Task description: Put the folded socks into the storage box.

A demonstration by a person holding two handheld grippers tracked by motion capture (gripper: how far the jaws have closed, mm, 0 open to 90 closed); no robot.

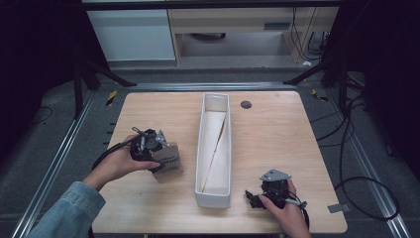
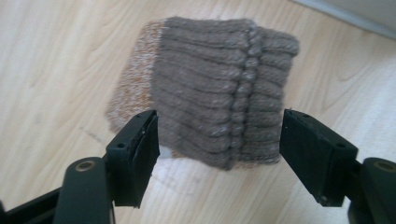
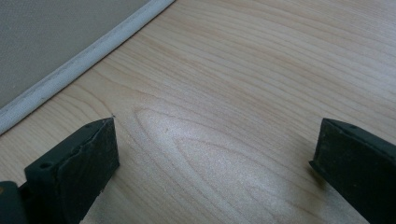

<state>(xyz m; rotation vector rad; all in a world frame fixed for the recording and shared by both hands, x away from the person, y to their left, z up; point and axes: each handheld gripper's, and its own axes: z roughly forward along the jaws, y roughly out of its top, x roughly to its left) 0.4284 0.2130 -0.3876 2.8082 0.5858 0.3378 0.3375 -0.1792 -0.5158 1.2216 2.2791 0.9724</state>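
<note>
Left gripper view: black fingers (image 2: 135, 149) of left gripper (image 2: 219, 154) apart, straddling near end of folded brown rib-knit cloth with orange-flecked patch (image 2: 219, 88); gaps on both sides, pads not yet pressing. Cloth flat on pale wood counter (image 2: 56, 56). High view: same cloth (image 1: 168, 161) under left gripper (image 1: 157, 151), just left of long narrow white tray (image 1: 214, 198) running down counter middle. Tray lined with pale paper or card, otherwise bare.

Right gripper view: fingers (image 3: 79, 163) of right gripper (image 3: 217, 163) wide apart over bare counter, nothing between; counter edge strip at upper left. High view: right gripper (image 1: 267, 194) parked near front right corner, well apart from cloth.

Judged step: closing in for pinch on cloth. Next move calls for squeezing until knit bunches firmly, then lifting clear of tray wall, likely toward tray. Possible snag: soft folds slipping or unfolding on lift. Small dark round disc (image 1: 246, 104) far beyond tray, no obstacle.
</note>
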